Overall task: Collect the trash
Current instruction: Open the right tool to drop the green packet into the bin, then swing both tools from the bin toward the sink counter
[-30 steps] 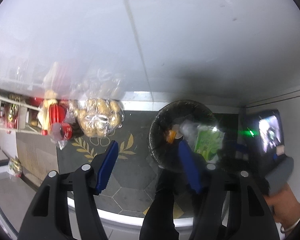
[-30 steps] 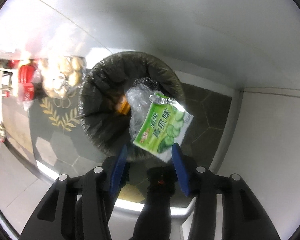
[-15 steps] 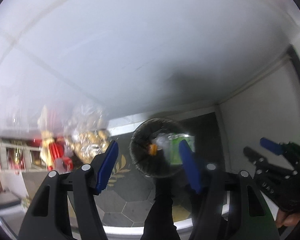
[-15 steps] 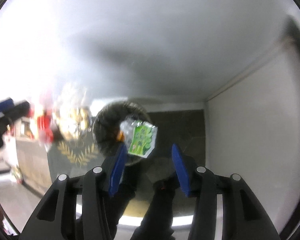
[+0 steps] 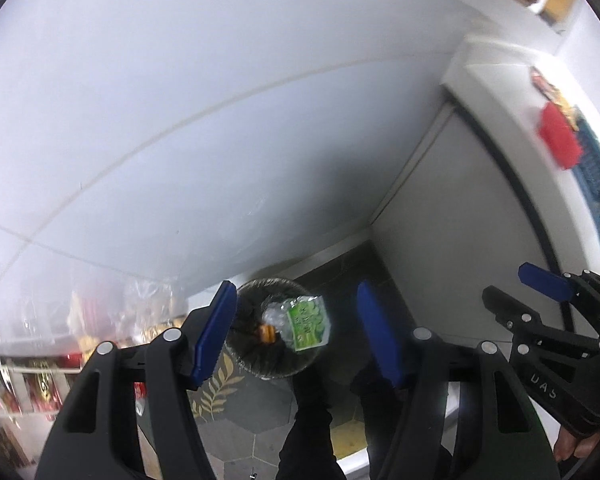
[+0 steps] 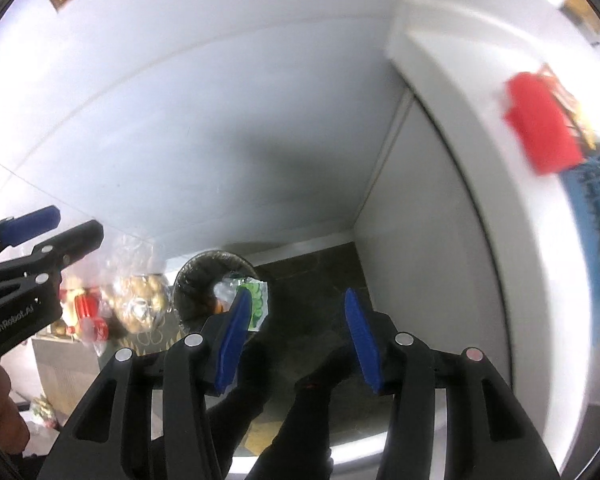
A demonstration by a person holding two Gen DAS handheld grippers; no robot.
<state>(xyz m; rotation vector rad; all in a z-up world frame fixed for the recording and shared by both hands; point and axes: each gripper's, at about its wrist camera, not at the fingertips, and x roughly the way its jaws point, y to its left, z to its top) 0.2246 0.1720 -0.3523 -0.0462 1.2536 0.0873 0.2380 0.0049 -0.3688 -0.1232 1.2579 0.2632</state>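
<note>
A round bin with a black liner [image 5: 252,356] stands on the floor far below both grippers. In it lie a green snack packet [image 5: 308,322], crumpled clear plastic [image 5: 274,314] and a small orange item [image 5: 266,334]. My left gripper [image 5: 296,300] points down over the bin, open and holding nothing. My right gripper [image 6: 296,296] is also open and holds nothing. Its left pad covers part of the green packet [image 6: 258,300] in the bin [image 6: 196,284]. Each gripper shows in the other's view: the right gripper [image 5: 508,284] and the left gripper [image 6: 76,222].
A clear bag of gold-wrapped items [image 6: 140,304] and a red can [image 6: 86,308] sit left of the bin, against the white tiled wall. A white appliance with a red item [image 5: 556,136] on top stands on the right. The person's dark trouser legs [image 5: 312,420] are below, on the dark hexagon floor [image 5: 260,416].
Both grippers have risen well away from the bin, which now looks much smaller. The green packet, earlier just ahead of the right gripper's fingers, now lies in the bin.
</note>
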